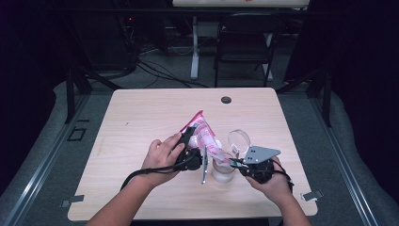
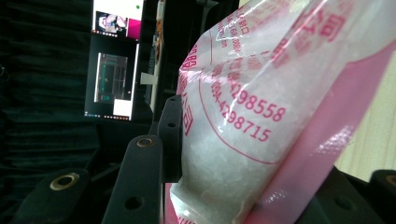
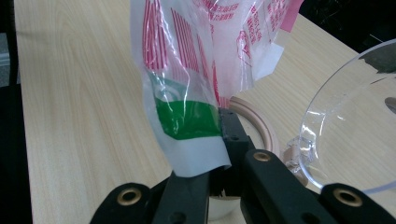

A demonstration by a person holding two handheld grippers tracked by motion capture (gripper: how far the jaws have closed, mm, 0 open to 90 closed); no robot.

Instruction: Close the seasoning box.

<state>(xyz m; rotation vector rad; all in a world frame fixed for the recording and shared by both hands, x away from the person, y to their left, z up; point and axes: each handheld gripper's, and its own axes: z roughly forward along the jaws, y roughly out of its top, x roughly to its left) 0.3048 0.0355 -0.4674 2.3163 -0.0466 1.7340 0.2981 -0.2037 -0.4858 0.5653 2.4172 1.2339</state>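
The wooden table (image 1: 141,122) lies pale and smooth-grained under both tongs. Between them hangs a soft plastic bag (image 1: 203,134), clear with pink print and full of coarse white grains, tilted so its lower corner points at a small clear jar (image 1: 223,170) just in front of the right gripper (image 1: 237,163). The jar's hinged round lid (image 1: 239,139) stands open beyond that gripper.

The left gripper (image 1: 188,136) is clamped on the bag's full upper body; the right gripper's jaws are pinched nearly closed on the bag's thin, flat corner flap.

This looks like the pouring step. Next, I judge, the corner must be kept over the jar's mouth and the bag tipped gently.
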